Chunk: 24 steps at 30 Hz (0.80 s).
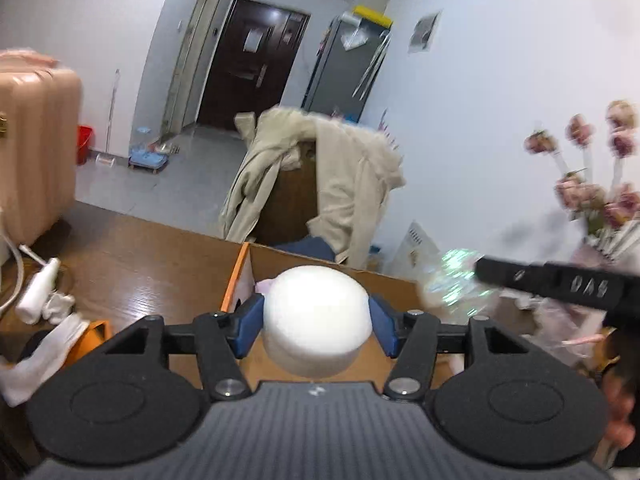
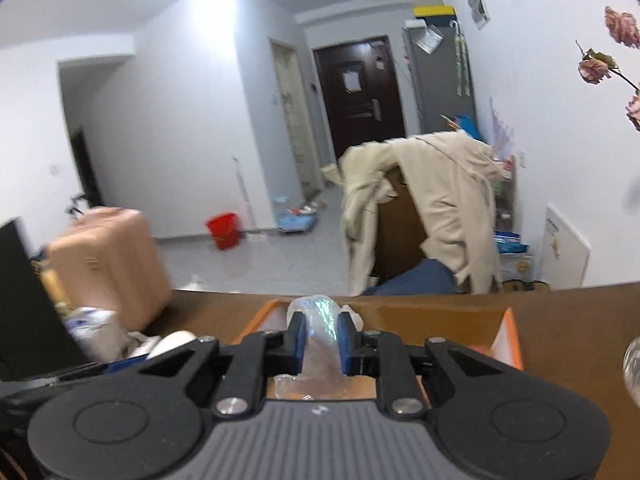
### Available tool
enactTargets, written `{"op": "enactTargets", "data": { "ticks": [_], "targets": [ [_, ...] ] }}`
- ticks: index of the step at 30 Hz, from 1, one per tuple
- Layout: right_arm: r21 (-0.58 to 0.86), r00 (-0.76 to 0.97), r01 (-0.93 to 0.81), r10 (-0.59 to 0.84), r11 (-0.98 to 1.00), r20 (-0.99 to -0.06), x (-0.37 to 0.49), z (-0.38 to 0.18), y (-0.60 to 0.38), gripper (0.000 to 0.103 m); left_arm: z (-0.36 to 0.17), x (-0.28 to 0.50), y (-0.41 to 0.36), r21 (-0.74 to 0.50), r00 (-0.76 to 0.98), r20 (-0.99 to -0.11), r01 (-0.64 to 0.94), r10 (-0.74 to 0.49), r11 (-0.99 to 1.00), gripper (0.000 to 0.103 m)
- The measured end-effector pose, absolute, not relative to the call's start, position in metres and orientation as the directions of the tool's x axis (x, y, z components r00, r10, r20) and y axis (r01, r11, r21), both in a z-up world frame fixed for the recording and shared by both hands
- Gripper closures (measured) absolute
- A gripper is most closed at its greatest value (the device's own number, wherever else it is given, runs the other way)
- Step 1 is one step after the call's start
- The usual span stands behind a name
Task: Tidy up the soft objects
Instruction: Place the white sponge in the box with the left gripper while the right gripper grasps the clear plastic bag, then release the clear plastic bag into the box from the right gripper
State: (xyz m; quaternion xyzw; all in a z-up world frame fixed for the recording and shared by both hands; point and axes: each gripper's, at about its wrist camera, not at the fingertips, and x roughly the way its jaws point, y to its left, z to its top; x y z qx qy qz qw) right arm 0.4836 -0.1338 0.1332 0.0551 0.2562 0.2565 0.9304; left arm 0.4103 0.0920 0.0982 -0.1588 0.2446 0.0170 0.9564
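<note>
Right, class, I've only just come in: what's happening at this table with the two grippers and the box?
A person is sorting soft things with two hand-held grippers. The left gripper is clamped on a round white foam-like piece, held above the open cardboard box on the wooden table. The right gripper pinches a shiny, iridescent clear plastic wrapper over the same box. Neither item is set down yet.

Brown wooden table (image 1: 132, 256), cardboard box (image 1: 304, 258) (orange-edged), white bottle (image 1: 38, 294)

White foam ball (image 1: 316, 316), iridescent clear plastic bag (image 2: 322, 334), orange-edged brown cardboard box (image 1: 240, 268), red bucket (image 2: 223, 230), pink suitcase (image 1: 36, 152), beige coat (image 1: 352, 184).
</note>
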Motion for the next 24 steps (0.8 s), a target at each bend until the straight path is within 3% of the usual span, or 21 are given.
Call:
{"op": "enactTargets", "data": {
  "ticks": [5, 7, 8, 11, 12, 15, 19, 24],
  "targets": [
    [0.248, 0.693, -0.366, 0.44, 0.897, -0.57, 0.575, 0.085, -0.11, 0.087, 0.061, 0.477, 0.113, -0.318, 0.799, -0.601, -0.226, -0.012, 0.921, 0.044],
    [0.235, 0.69, -0.352, 0.42, 0.906, -0.589, 0.596, 0.062, -0.1, 0.081, 0.049, 0.49, 0.118, -0.303, 0.786, -0.618, -0.231, -0.006, 0.925, 0.039],
    [0.219, 0.696, -0.34, 0.401, 0.915, -0.595, 0.602, 0.052, -0.096, 0.077, 0.045, 0.495, 0.119, -0.302, 0.776, -0.63, -0.217, -0.023, 0.928, 0.035],
    [0.228, 0.694, -0.331, 0.4, 0.916, -0.598, 0.608, 0.026, -0.095, 0.045, 0.038, 0.493, 0.117, -0.276, 0.782, -0.622, -0.173, -0.038, 0.945, 0.029],
    [0.238, 0.696, -0.327, 0.403, 0.915, -0.594, 0.607, 0.02, -0.097, 0.041, 0.036, 0.491, 0.115, -0.268, 0.785, -0.617, -0.155, -0.046, 0.951, 0.027],
    [0.292, 0.669, -0.32, 0.433, 0.901, -0.604, 0.606, 0.011, -0.106, 0.041, 0.035, 0.489, 0.11, -0.237, 0.784, -0.618, -0.127, -0.049, 0.963, 0.021],
    [0.245, 0.669, -0.362, 0.434, 0.899, -0.604, 0.592, 0.011, -0.107, 0.041, 0.038, 0.478, 0.105, -0.222, 0.777, -0.624, -0.066, -0.089, 0.973, 0.021],
    [0.256, 0.665, -0.357, 0.437, 0.898, -0.605, 0.585, 0.011, -0.112, 0.04, 0.043, 0.437, 0.113, -0.236, 0.818, -0.555, 0.016, -0.149, 0.971, 0.019]
  ]
}}
